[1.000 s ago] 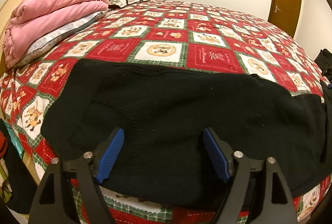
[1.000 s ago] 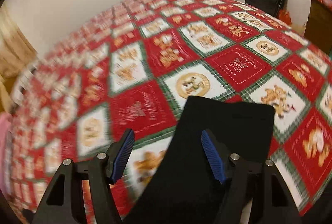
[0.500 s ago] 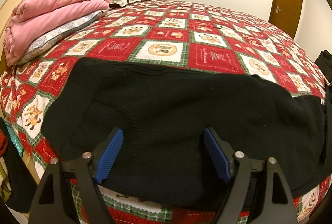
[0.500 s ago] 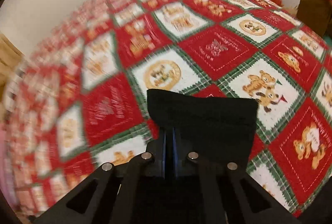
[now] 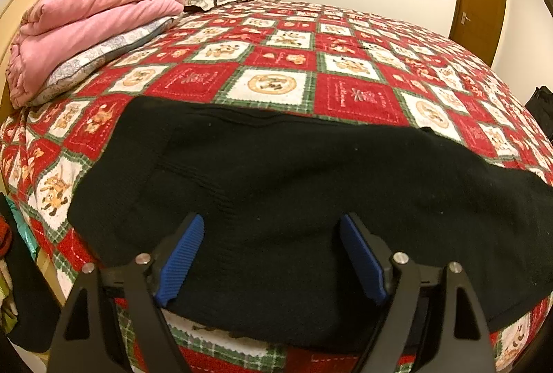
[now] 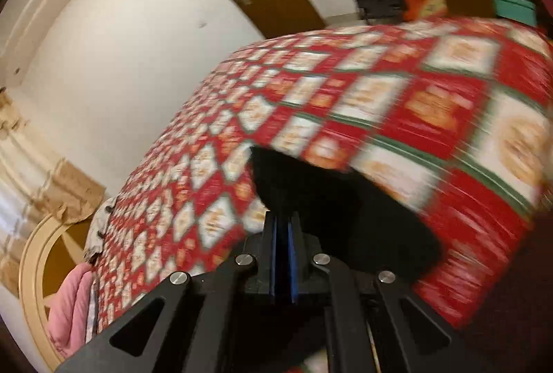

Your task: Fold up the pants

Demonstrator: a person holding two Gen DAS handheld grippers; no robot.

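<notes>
1. The black knitted pants (image 5: 293, 186) are lying spread out on the bed with the red, white and green patchwork quilt (image 5: 276, 68), along the near edge of the bed. In the left wrist view no fold is visible in them, so I judge the task is only at its beginning.
2. The left tool (image 5: 269, 245) is hovering over the near edge of the pants with its blue-padded jaws wide apart; it is gripping nothing.
3. The right tool (image 6: 283, 234) is having its jaws pressed together, with a dark strip between the blue pads. It seems to be pinching the end of the black fabric (image 6: 331, 210), probably a leg end, but the right wrist view is blurred, so this is a judgement.
4. What is left, as I judge it: bringing the pinched end over the rest of the pants, then smoothing and folding again. Nearly everything is still to do.
5. Containers: no box or basket is clearly showing. At the head corner of the bed a folded pink blanket (image 5: 86, 24) is resting on a grey patterned pillow (image 5: 100, 58), well apart from the pants.
</notes>
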